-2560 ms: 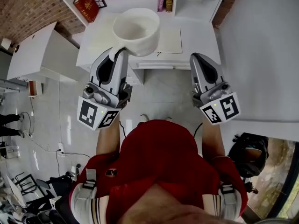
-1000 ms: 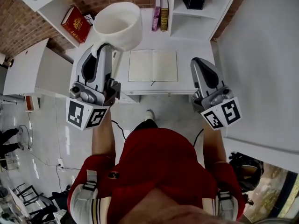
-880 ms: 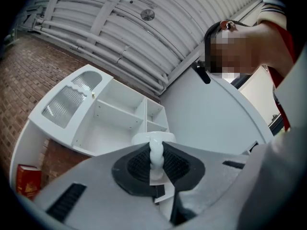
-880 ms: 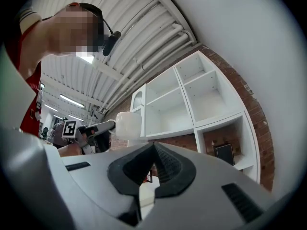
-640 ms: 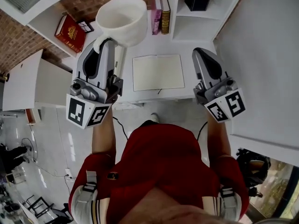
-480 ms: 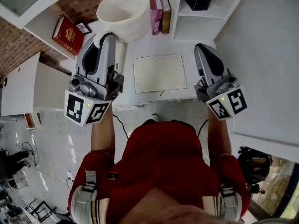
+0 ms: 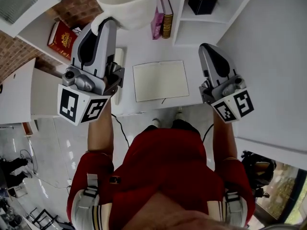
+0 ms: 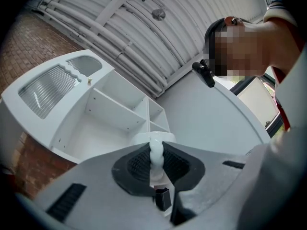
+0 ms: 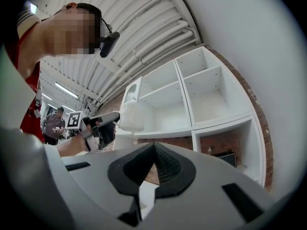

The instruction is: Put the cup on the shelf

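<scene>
Cup [image 7: 127, 1], white, 1 pc: pinched by its handle in L gripper [image 7: 106, 24], jaws narrow, so bowl rides upright & leads toward shelf [image 9: 165, 110], airborne at its left front edge, not yet set down; R gripper [image 9: 152, 150] closed on nothing, idle.

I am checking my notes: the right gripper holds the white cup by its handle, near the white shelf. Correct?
No: the left gripper holds the white cup by its handle, near the white shelf; the left gripper view shows this.
</scene>
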